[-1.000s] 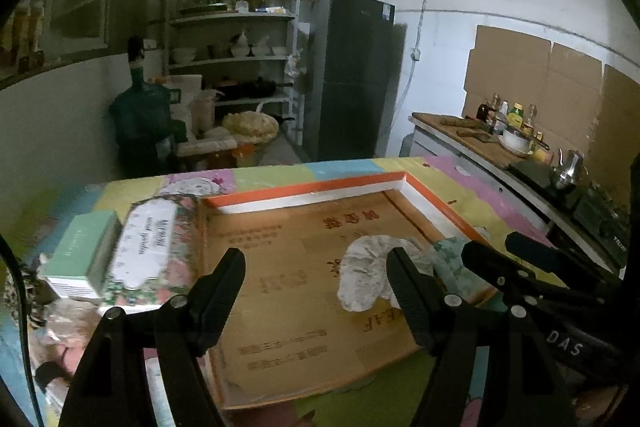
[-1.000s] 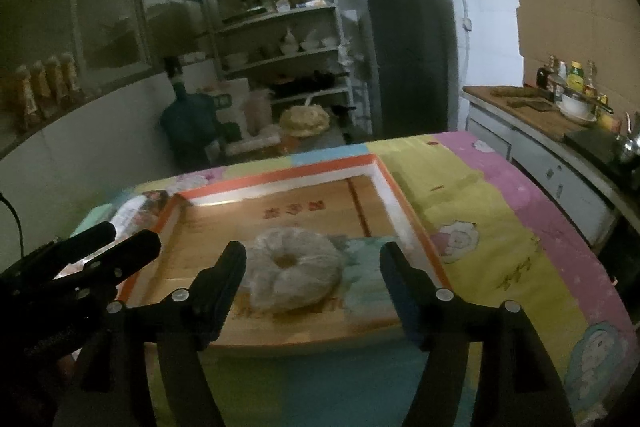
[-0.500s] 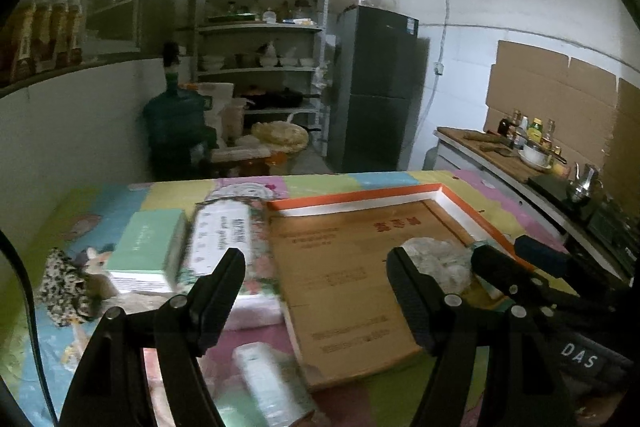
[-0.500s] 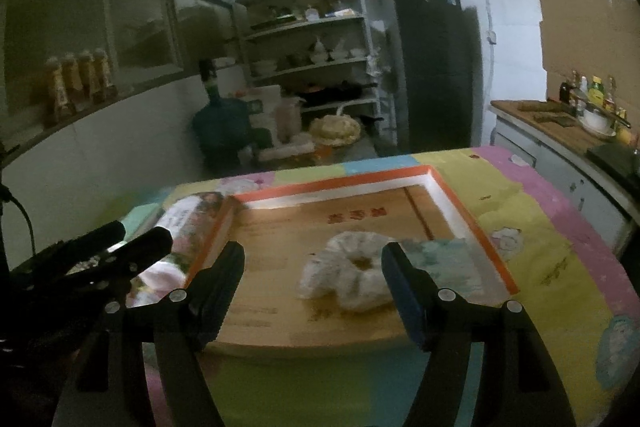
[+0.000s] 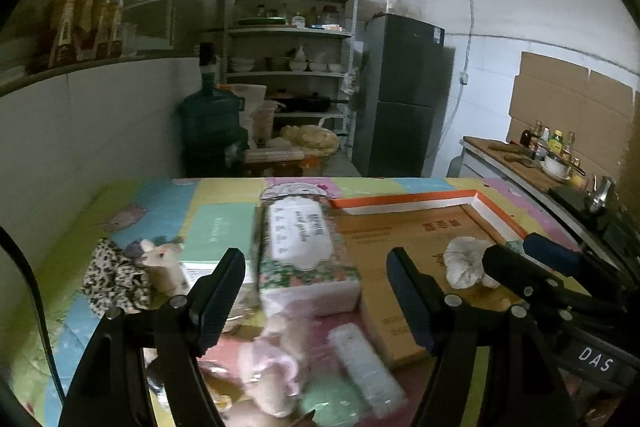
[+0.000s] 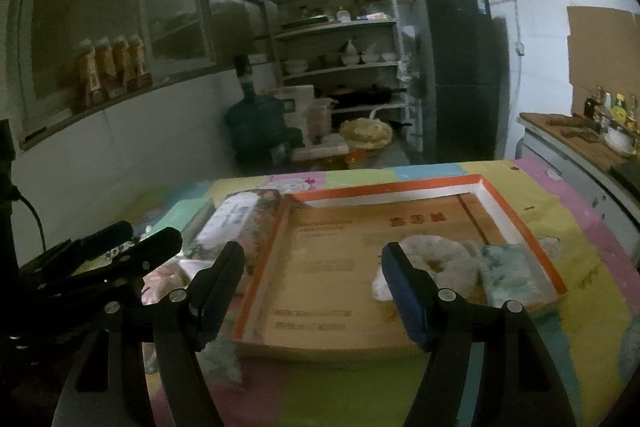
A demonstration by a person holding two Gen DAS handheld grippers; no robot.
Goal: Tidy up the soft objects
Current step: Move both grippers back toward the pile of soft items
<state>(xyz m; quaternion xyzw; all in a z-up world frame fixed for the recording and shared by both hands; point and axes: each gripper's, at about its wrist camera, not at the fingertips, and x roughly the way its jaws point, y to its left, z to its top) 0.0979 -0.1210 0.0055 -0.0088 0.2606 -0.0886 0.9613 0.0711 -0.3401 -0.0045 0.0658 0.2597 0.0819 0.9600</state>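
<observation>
A shallow cardboard box with an orange rim (image 6: 516, 223) lies on the table and holds a white ring-shaped soft thing (image 6: 436, 263) and a pale green cloth (image 6: 508, 271). Left of the box lie a floral tissue pack (image 5: 304, 247), a mint green pack (image 5: 216, 231), a leopard-print pouch (image 5: 114, 277), a small plush (image 5: 164, 259), a pink plush (image 5: 276, 367) and a white tube pack (image 5: 366, 363). My left gripper (image 5: 316, 295) hangs open over the floral pack with nothing held. My right gripper (image 6: 312, 287) stands open over the box's left part, also empty.
The table wears a colourful cartoon cloth (image 6: 584, 227). Behind it stand a water jug (image 5: 210, 131), shelves of dishes (image 5: 292, 67) and a dark fridge (image 5: 404, 95). A counter with bottles and a bowl (image 5: 548, 159) runs along the right wall.
Both grippers have swung left across the table. The box and ring slid right in both views, and the plush toys, pouch and packs came into the left wrist view.
</observation>
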